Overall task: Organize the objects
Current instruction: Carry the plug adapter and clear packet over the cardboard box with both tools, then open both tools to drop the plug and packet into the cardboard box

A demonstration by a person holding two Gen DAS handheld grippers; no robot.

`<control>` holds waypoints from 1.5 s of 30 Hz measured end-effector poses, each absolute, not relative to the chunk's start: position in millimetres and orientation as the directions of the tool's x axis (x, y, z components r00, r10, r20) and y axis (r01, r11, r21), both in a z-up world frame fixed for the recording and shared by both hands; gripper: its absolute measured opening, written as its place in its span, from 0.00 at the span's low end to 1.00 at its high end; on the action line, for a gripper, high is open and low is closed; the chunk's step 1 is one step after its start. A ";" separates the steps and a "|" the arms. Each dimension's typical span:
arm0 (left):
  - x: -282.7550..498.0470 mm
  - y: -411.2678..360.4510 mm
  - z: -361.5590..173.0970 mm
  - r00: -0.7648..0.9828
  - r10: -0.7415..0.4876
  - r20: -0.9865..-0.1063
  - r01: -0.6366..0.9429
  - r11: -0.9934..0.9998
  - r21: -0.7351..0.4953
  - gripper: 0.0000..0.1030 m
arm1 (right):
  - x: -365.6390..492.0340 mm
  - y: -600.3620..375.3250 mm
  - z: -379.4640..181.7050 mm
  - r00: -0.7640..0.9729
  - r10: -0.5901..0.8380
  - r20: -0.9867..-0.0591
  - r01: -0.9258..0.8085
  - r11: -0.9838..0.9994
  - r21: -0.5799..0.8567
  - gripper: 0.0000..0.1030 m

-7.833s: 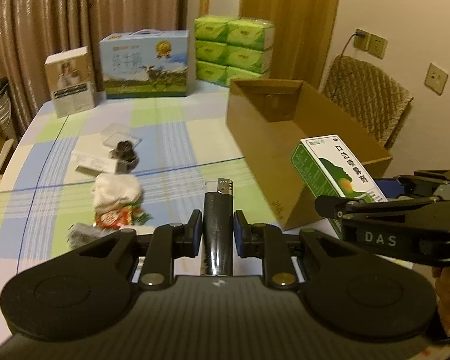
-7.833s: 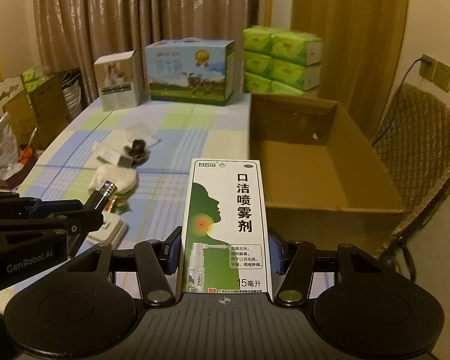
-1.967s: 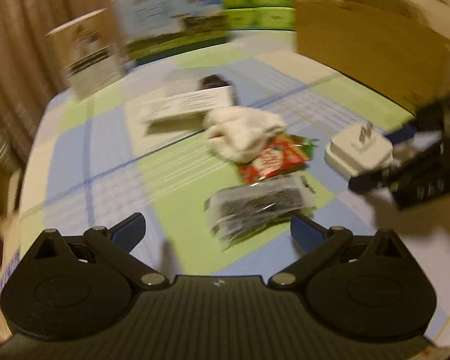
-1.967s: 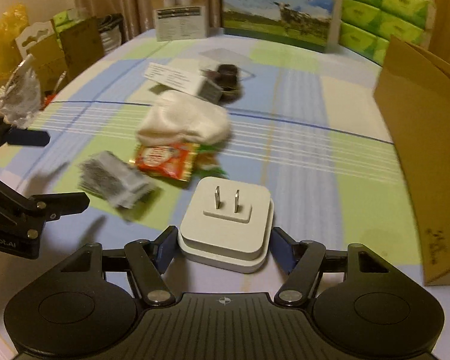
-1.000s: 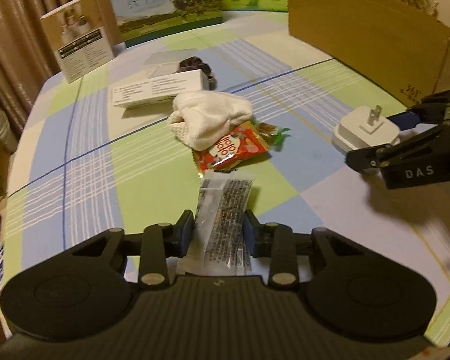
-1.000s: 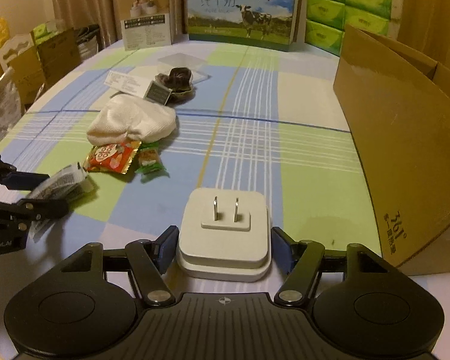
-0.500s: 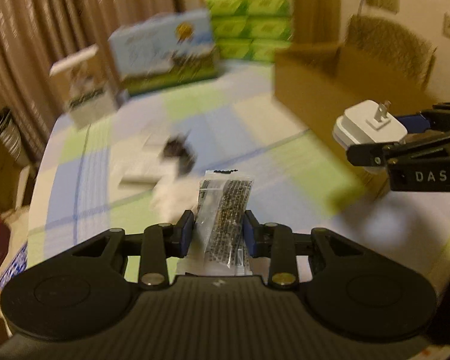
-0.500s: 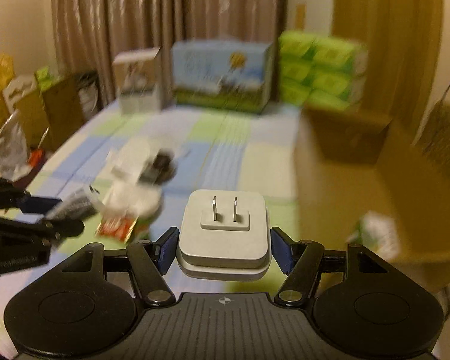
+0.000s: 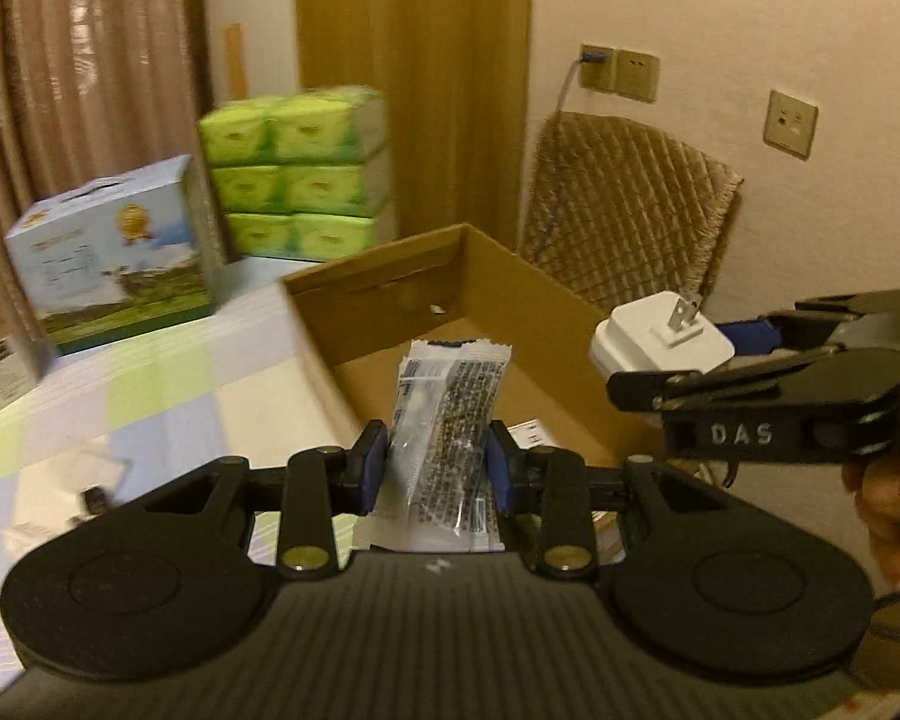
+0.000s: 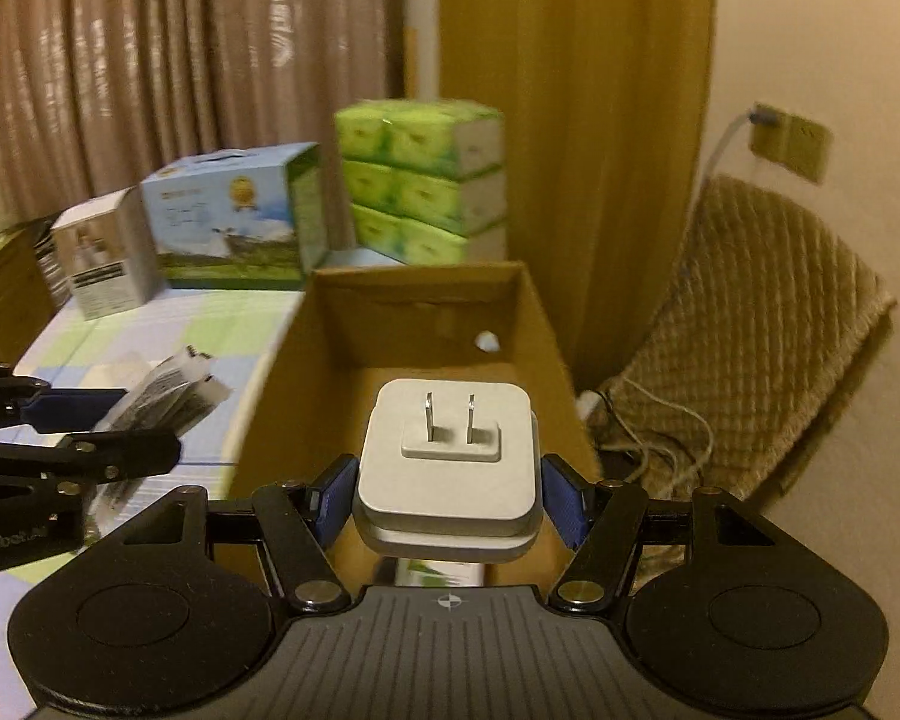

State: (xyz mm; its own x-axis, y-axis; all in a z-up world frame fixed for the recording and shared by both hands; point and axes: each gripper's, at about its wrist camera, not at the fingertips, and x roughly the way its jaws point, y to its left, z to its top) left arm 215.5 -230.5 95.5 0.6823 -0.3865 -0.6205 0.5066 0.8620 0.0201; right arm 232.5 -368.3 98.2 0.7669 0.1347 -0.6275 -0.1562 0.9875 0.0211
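My left gripper (image 9: 437, 461) is shut on a clear packet of dark bits (image 9: 447, 438) and holds it in the air over the near edge of the open cardboard box (image 9: 384, 312). My right gripper (image 10: 448, 495) is shut on a white plug adapter (image 10: 448, 468) with two prongs up, held above the same box (image 10: 294, 348). The right gripper (image 9: 678, 354) with the adapter (image 9: 660, 342) shows at the right of the left wrist view. The left gripper (image 10: 120, 420) with the packet (image 10: 162, 396) shows at the left of the right wrist view. A green-white carton (image 10: 441, 573) lies inside the box.
A checked tablecloth (image 9: 150, 396) covers the table. A blue milk carton case (image 9: 114, 264), a white box (image 10: 102, 252) and stacked green tissue packs (image 9: 297, 174) stand at the back. A padded chair (image 9: 624, 222) and cables (image 10: 648, 420) are right of the box.
Both grippers picked up their items from the table, lifted, and swung right toward the cardboard box. The view now looks over the box instead of the table's loose items.
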 end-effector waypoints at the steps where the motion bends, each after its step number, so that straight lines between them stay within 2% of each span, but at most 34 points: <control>1: 220.0 -237.2 91.5 0.678 -0.388 -0.624 0.511 0.860 0.020 0.29 | 234.4 -376.3 95.7 0.765 0.129 -0.631 -0.146 0.989 0.026 0.60; 5: 234.3 -257.2 73.2 0.676 -0.385 -0.629 0.519 0.854 0.035 0.32 | 240.4 -396.1 85.8 0.760 0.121 -0.639 -0.127 0.991 0.036 0.60; 6: 238.8 -258.4 67.7 0.685 -0.388 -0.617 0.516 0.856 0.035 0.41 | 242.4 -399.8 83.3 0.759 0.119 -0.640 -0.122 0.992 0.040 0.60; 7: 239.5 -258.5 64.0 0.693 -0.383 -0.610 0.513 0.857 0.045 0.56 | 243.1 -404.1 81.6 0.758 0.122 -0.641 -0.120 0.992 0.046 0.60; 20: 234.9 -207.4 61.9 0.724 -0.321 -0.610 0.425 0.905 0.028 0.57 | 258.9 -395.3 66.3 0.741 0.204 -0.640 -0.167 0.979 0.119 0.61; 21: 233.7 -203.7 63.2 0.724 -0.320 -0.612 0.420 0.907 0.022 0.58 | 259.3 -393.4 67.3 0.749 0.227 -0.622 -0.182 0.974 0.135 0.67; 22: 232.2 -198.6 64.6 0.724 -0.319 -0.612 0.414 0.910 0.015 0.62 | 260.0 -391.5 68.4 0.754 0.230 -0.615 -0.185 0.973 0.138 0.82; 23: 229.9 -192.6 65.7 0.728 -0.314 -0.609 0.404 0.914 0.013 0.65 | 259.0 -390.2 69.8 0.763 0.221 -0.608 -0.175 0.975 0.135 0.85; 25: 224.7 -182.0 67.6 0.739 -0.297 -0.604 0.384 0.923 0.016 0.75 | 254.7 -388.2 73.9 0.776 0.217 -0.593 -0.169 0.976 0.136 0.86; 31: 201.5 -147.5 72.3 0.759 -0.256 -0.599 0.326 0.945 0.008 0.88 | 232.6 -377.5 82.8 0.767 0.213 -0.605 -0.176 0.977 0.120 0.86; 38: 161.2 -98.7 78.6 0.775 -0.199 -0.600 0.255 0.967 0.009 0.99 | 189.4 -343.7 101.7 0.758 0.269 -0.594 -0.235 0.963 0.135 0.89; 45: 125.2 -30.0 82.0 0.790 -0.096 -0.605 0.139 0.990 0.024 0.99 | 155.2 -288.6 111.0 0.735 0.360 -0.575 -0.351 0.927 0.132 0.92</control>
State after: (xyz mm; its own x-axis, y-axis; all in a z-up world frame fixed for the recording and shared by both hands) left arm 125.2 -30.0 82.0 0.7902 -0.0964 -0.6053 0.1393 0.9900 0.0241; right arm 155.2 -288.6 111.0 0.7349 0.3598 -0.5749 -0.3510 0.9271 0.1316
